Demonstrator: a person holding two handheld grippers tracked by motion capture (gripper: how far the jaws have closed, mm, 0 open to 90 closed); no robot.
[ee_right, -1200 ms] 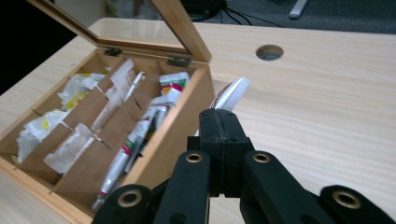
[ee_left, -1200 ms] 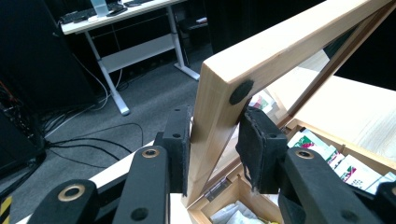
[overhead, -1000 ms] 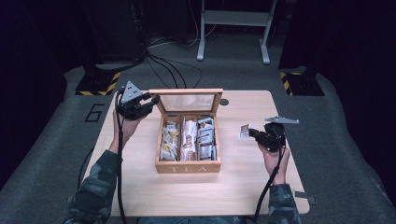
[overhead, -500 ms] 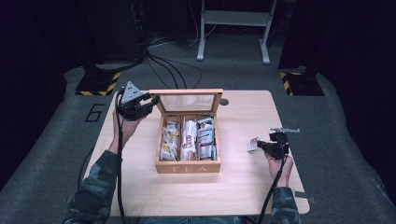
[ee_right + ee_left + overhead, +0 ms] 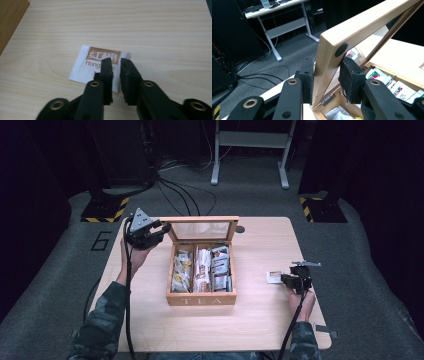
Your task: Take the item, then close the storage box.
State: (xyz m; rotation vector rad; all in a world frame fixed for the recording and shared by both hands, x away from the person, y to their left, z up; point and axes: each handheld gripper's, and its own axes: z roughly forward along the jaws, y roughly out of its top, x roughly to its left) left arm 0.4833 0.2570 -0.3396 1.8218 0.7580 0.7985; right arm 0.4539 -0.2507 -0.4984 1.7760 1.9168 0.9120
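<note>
A wooden tea box (image 5: 201,297) marked TEA stands mid-table with several rows of tea packets inside. Its glass lid (image 5: 200,222) stands upright, and my left gripper (image 5: 162,229) is shut on the lid's left corner. In the left gripper view both pads (image 5: 308,75) press on the wooden lid frame (image 5: 362,23). A white and brown tea packet (image 5: 274,276) lies flat on the table right of the box. My right gripper (image 5: 286,279) is low over it. Its jaws have just been opening, and a narrow gap shows between them above the packet (image 5: 87,65); the right gripper (image 5: 116,61) is open.
The light wooden table (image 5: 260,320) has bare room right of and in front of the box. A small dark disc (image 5: 240,229) lies behind the lid's right corner. On the floor beyond are cables (image 5: 180,195), a desk frame (image 5: 250,150) and striped stand bases (image 5: 105,210).
My right gripper came down to the table right of the box with the tea packet, which now lies flat, and its jaws have parted slightly. The left gripper has kept still on the lid.
</note>
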